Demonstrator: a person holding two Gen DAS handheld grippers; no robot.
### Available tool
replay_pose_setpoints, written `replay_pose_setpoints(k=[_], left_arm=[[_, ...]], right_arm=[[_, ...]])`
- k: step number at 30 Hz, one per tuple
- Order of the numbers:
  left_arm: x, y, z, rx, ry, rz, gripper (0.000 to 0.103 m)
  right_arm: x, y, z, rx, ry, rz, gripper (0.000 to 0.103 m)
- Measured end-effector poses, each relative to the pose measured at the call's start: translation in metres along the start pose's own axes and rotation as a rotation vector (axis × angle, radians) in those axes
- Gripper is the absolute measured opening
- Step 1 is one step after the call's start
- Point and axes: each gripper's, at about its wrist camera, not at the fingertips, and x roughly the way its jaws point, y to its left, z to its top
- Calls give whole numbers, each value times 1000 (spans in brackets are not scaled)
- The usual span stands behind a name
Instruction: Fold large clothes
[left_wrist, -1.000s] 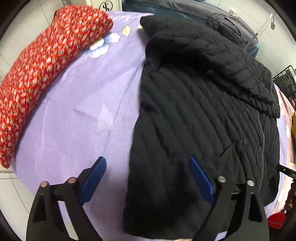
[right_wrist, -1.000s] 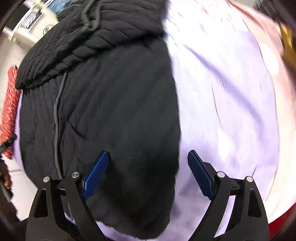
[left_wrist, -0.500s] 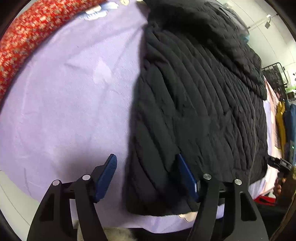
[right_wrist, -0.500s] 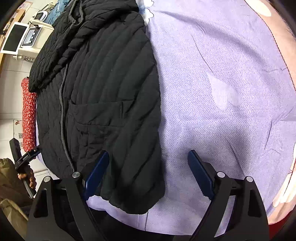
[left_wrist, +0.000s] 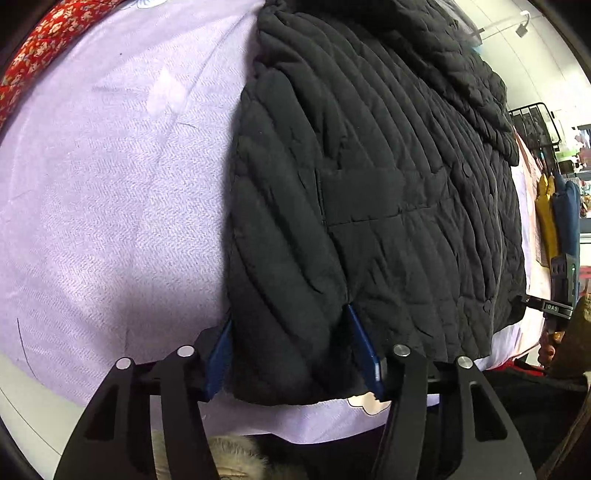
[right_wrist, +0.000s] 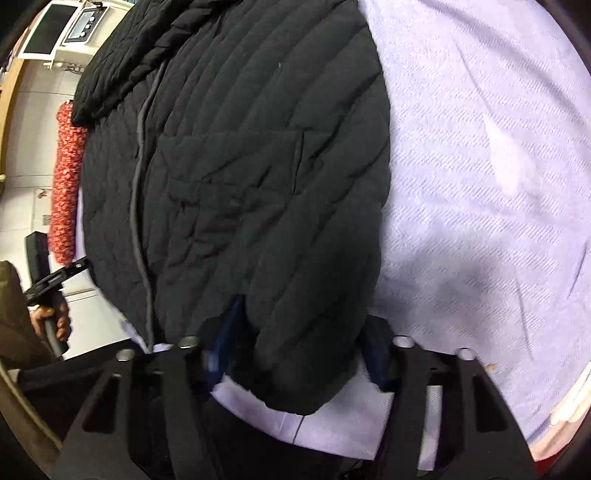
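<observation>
A black quilted jacket (left_wrist: 369, 166) lies spread flat on a lilac bedsheet (left_wrist: 110, 184). My left gripper (left_wrist: 291, 350) is at the jacket's near left hem corner, its blue-padded jaws still apart with the bunched corner between them. In the right wrist view the same jacket (right_wrist: 240, 166) shows its zipper and a pocket. My right gripper (right_wrist: 299, 350) stands at the near right hem corner, jaws apart around the fabric. Both fingertips are partly hidden by the padding.
A red patterned cushion (left_wrist: 33, 48) lies at the bed's far left edge, also visible in the right wrist view (right_wrist: 66, 177). A clothes rack with hanging garments (left_wrist: 554, 206) stands to the right. A monitor and a small device (right_wrist: 62, 26) sit beyond the bed.
Both grippers have dropped down and forward onto the jacket's near hem corners. Their jaws have narrowed around the fabric, which now bunches between them.
</observation>
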Motion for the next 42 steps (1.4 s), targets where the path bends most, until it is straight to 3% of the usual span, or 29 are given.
replay_pose_setpoints(k=[2,7,10,14,18,24,30,33,36,42], left_arm=[[-1,1,0,4,6,6,49],[-7,-17,2,53,-9,17,26],[-15,-21,3,72,-29,21,18],[-35,-21,8,68,-73,6,14],[-71,-28,30,67,-188,-56,12],[-133,-46,112,103,-393,-73,11],[-163,-66,207,132,-488,-35,11],[-168,-78,256,137,-493,-11,11],[-164,-95,304,153,-474,48,11],[-130,-105,361,85,-418,118,12]], right_arm=[[7,8,4,1,1,11,40],[2,19,4,-10,-9,29,25],[-3,27,8,-25,-22,40,22],[-22,33,17,-21,-63,100,19],[-45,48,44,-27,-136,171,17],[-89,64,118,-7,-268,299,16],[-146,61,211,50,-362,394,16],[-163,51,259,115,-361,441,16],[-168,53,295,114,-351,392,16],[-140,22,352,292,-337,409,16]])
